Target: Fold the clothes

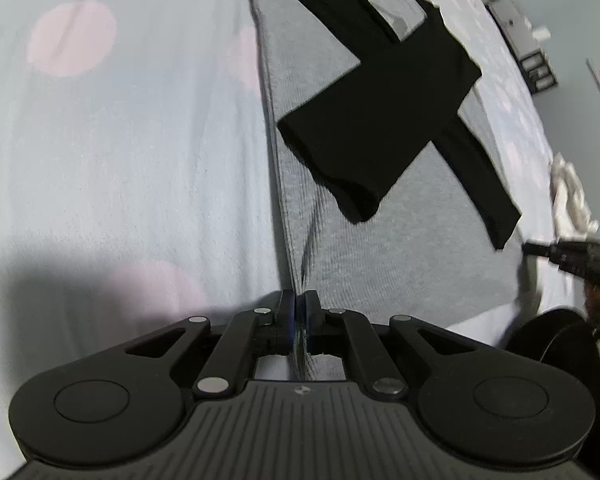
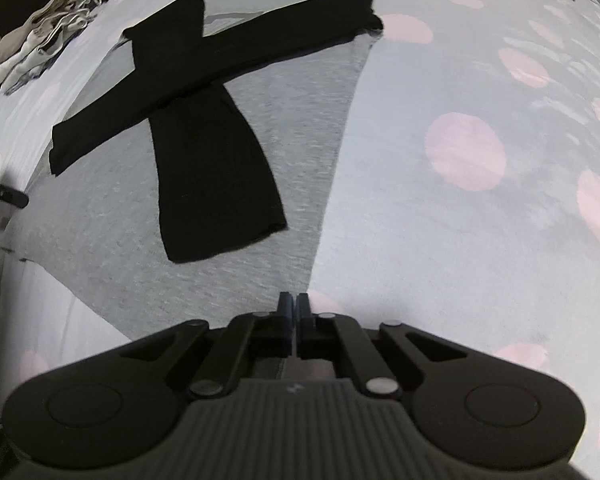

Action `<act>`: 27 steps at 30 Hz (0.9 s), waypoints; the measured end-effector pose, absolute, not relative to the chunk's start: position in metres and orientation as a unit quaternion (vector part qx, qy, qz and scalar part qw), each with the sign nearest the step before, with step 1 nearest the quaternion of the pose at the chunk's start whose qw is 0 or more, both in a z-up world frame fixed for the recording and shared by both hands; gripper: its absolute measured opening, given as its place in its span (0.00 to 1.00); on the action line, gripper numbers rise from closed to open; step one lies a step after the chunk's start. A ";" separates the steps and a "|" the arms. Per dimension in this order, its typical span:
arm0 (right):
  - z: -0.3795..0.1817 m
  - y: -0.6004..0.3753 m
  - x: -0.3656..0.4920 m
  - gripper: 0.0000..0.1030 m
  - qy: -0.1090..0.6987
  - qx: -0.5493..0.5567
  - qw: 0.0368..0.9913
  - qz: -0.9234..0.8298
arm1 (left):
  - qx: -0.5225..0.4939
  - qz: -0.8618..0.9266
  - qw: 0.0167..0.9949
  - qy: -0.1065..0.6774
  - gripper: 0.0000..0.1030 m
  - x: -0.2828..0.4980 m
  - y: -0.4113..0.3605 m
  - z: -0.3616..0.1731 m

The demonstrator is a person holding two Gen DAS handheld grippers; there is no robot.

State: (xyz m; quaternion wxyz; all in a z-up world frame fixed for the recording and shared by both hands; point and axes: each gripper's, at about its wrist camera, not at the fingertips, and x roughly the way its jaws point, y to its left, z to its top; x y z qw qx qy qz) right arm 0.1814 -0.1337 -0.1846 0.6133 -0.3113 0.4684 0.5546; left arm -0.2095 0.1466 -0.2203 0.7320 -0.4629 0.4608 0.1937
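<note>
We see a bed sheet point(image 2: 440, 240), pale with pink dots, covering the whole surface. On it lies a grey shirt point(image 2: 300, 128) with black sleeves, spread flat, its collar at the far end and its hem near the cameras. The two black sleeves point(image 2: 216, 160) are folded inward and cross over the grey body. A heap of other clothes point(image 2: 48, 36) sits at the far left in the right wrist view, well apart from the shirt.

In the left wrist view the left claw point(image 1: 300, 304) is closed to a narrow slit on the near corner of the shirt point(image 1: 380, 264); we see grey fabric pinched between its fingers and drawn into a taut ridge running away from them. In the right wrist view the right claw point(image 2: 293, 304) has its fingers nearly together at the shirt's near right corner; we cannot tell whether cloth lies between them.
</note>
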 end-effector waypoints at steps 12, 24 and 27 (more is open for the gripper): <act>-0.185 -0.144 0.188 0.06 0.480 -0.296 0.625 0.540 | -0.459 0.229 0.737 0.440 0.11 -0.205 0.156 -0.218; -0.194 -0.132 0.183 0.05 0.500 -0.304 0.604 0.541 | -0.437 0.243 0.739 0.452 0.01 -0.218 0.160 -0.216; -0.191 -0.137 0.189 0.05 0.502 -0.298 0.610 0.536 | -0.438 0.246 0.736 0.454 0.01 -0.223 0.163 -0.217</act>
